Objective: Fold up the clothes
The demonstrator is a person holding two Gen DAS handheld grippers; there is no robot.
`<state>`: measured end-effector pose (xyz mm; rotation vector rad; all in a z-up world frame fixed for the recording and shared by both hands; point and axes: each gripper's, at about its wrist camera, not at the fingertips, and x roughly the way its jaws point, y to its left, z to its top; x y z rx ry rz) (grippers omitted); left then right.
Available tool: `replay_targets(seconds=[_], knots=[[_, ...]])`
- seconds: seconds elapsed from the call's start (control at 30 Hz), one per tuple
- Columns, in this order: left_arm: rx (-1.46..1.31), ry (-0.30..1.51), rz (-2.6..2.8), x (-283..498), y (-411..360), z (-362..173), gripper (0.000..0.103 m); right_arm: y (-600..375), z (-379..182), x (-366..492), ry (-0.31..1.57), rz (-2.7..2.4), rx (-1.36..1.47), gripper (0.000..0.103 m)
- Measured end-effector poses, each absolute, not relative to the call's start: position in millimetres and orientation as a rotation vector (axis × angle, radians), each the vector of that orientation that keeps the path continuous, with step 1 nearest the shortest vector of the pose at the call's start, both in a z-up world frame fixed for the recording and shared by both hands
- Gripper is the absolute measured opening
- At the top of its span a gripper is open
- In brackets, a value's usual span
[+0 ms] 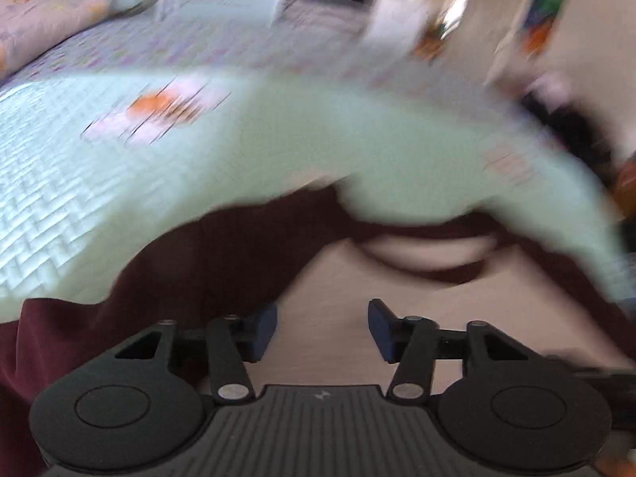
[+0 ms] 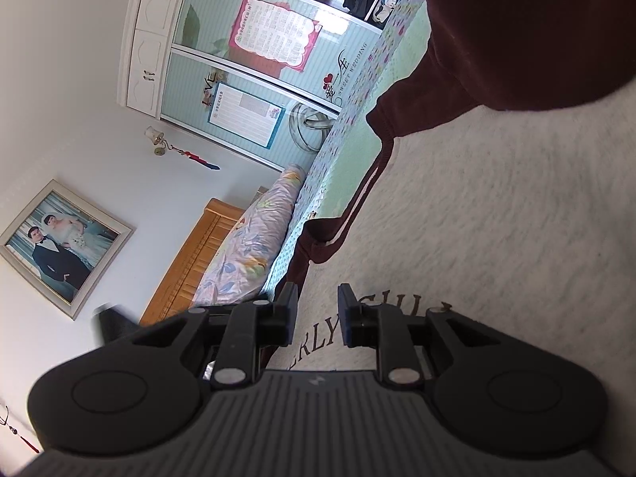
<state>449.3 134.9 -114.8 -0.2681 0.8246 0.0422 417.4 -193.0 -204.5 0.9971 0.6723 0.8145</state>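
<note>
A cream fleece sweatshirt (image 2: pixel 497 238) with maroon sleeves (image 2: pixel 528 28) and dark lettering lies on a mint-green quilted bedspread (image 1: pixel 59 183). In the blurred left wrist view, a maroon sleeve (image 1: pixel 190 262) drapes over the bed edge beside the cream body (image 1: pixel 330 290). My left gripper (image 1: pixel 322 330) hovers over the cream cloth, its jaws wide apart with nothing between them. My right gripper (image 2: pixel 318 318) is low over the lettered chest, rolled sideways. Its jaws stand a little apart; the cloth shows behind the gap, and the pads are not pressing on it.
A floral rolled quilt (image 2: pixel 246 246) lies against the wooden headboard (image 2: pixel 187 262) at the head of the bed. A wardrobe with pale green sliding doors (image 2: pixel 246 67) stands past the bed. A framed photo (image 2: pixel 59 246) hangs on the wall.
</note>
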Motion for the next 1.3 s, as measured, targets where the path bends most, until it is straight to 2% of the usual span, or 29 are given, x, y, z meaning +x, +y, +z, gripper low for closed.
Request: replay_targets(seconds=[0.13,0.23,0.3,0.37,0.47,0.5,0.53,0.57,0.6,0.67,0.73,0.77,0.8,0.83,0.87,0.9,0.93,1.0,1.03,1.2,1.3], knots=[[-0.39,0.772,0.23,461,189,-117,0.003,-192,-205,419,0.676,0.821,0.994,0.024],[-0.323,0.752,0.213,457,176,-103,0.003,-192,-206,419,0.675,0.823,0.992,0.024],[-0.401,0.666,0.156,444,171,-89,0.044,-192,-206,419,0.675,0.824,0.994,0.024],[-0.509,0.605,0.044,430,165,-78,0.053,-192,-205,419,0.674,0.826,0.996,0.024],[-0.471,0.727,-0.038,434,143,-88,0.06,-192,-205,419,0.675,0.826,0.998,0.024],[-0.411,0.783,-0.019,437,137,-97,0.058,-191,-205,419,0.675,0.826,0.998,0.024],[-0.332,0.822,0.027,441,133,-109,0.046,-191,-205,419,0.675,0.826,0.998,0.024],[-0.303,0.81,0.064,442,135,-114,0.028,-190,-204,419,0.675,0.825,0.999,0.024],[-0.294,0.776,0.123,442,141,-113,0.016,-189,-204,419,0.675,0.825,0.998,0.024],[-0.282,0.727,0.253,444,151,-108,0.009,-189,-204,419,0.675,0.825,0.997,0.025],[-0.335,0.694,0.307,439,163,-101,0.02,-188,-204,419,0.675,0.825,0.995,0.025],[-0.37,0.675,0.281,432,168,-95,0.034,-187,-204,419,0.675,0.825,0.995,0.025],[-0.375,0.647,0.26,423,172,-90,0.057,-187,-205,419,0.674,0.825,0.996,0.025],[-0.349,0.613,0.256,412,177,-83,0.066,-187,-204,417,0.674,0.824,0.996,0.025],[-0.312,0.585,0.279,398,185,-77,0.08,-187,-204,415,0.674,0.822,0.997,0.025],[-0.276,0.562,0.325,384,196,-72,0.086,-187,-203,415,0.675,0.823,0.997,0.025],[-0.257,0.542,0.382,368,210,-67,0.089,-188,-202,415,0.675,0.823,0.996,0.025],[-0.279,0.514,0.525,328,249,-58,0.1,-187,-203,416,0.676,0.823,0.996,0.025],[-0.319,0.497,0.599,303,273,-53,0.102,-186,-204,417,0.676,0.822,0.995,0.025],[-0.508,0.518,0.93,201,387,-54,0.101,-185,-208,419,0.676,0.821,0.99,0.025],[-0.593,0.548,1.015,151,422,-66,0.101,-184,-211,420,0.676,0.821,0.988,0.025]])
